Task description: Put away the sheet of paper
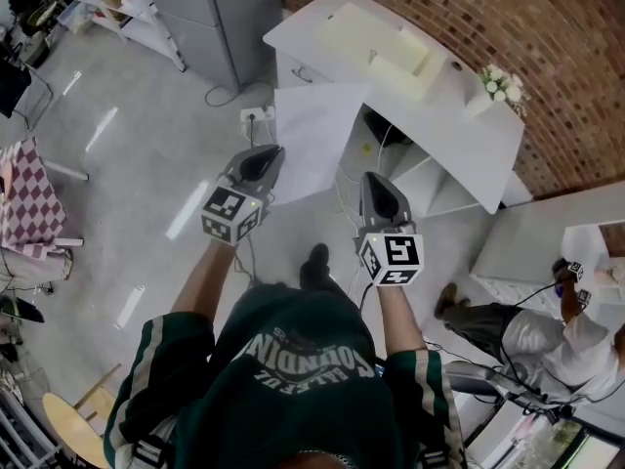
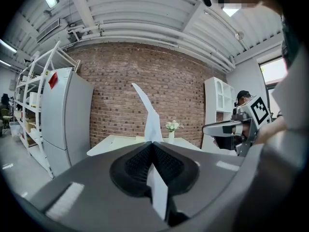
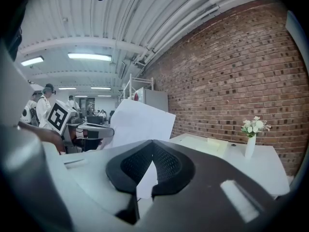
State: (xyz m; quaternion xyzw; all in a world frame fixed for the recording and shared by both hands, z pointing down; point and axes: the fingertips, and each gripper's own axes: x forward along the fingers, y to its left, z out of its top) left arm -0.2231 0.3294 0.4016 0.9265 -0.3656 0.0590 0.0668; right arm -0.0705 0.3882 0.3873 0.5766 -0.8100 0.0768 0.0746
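- A red-and-white checked cloth [image 1: 29,203] hangs at the far left edge of the head view, over the grey concrete floor [image 1: 146,154].
- A tall grey metal cabinet [image 1: 210,13] stands far left of the desk, against the red brick wall [image 1: 547,37].
- The left gripper [image 1: 266,151] is held out level. Its black ribbed fingers [image 2: 131,166] are pressed together on the near left edge of the sheet.
- The plain white sheet of paper [image 1: 312,130] hangs in the air between the two grippers, above the floor and just short of the desk's near edge. From the left gripper view it [image 2: 152,120] rises edge-on out of the fingers.
- The right gripper [image 1: 374,177] is level with the left and near it. Its fingers [image 3: 136,166] pinch the sheet's near right part, and the sheet [image 3: 140,122] fans up and to the left from them.
- The white desk [image 1: 459,135] stands against the brick wall and carries pale cream foam blocks [image 1: 386,47].
- A small white vase of pale flowers [image 1: 491,91] stands upright at the desk's right end.
- Another person in a white top [image 1: 547,335] is at the near right.
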